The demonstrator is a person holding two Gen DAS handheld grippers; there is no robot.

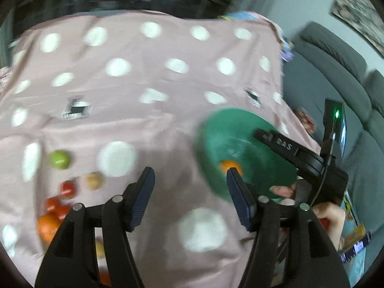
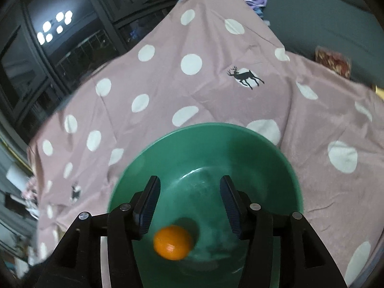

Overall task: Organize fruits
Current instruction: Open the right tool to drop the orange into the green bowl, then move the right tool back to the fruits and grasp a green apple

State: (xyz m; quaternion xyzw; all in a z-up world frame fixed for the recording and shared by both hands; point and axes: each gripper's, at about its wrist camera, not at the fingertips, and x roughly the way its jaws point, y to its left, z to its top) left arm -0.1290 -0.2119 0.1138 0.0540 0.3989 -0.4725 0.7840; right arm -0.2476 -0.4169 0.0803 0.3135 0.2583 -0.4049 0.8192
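1. Pink polka-dotted cloth (image 2: 216, 100), soft and creased, carries a smooth round green bowl (image 2: 168, 148).
2. Inside the bowl lies a glossy orange (image 2: 173, 242).
3. Right gripper (image 2: 189, 204), above the bowl, gapes empty.
4. Left gripper (image 1: 190, 189), beside the bowl, gapes empty.

The left gripper (image 1: 189, 175) is being held angled downward, jaws apart and empty. The right gripper (image 2: 189, 187) is likewise being held angled downward, jaws parted, nothing clamped between them.

Home living room; grey sofa (image 1: 336, 72); wall picture (image 1: 360, 16)
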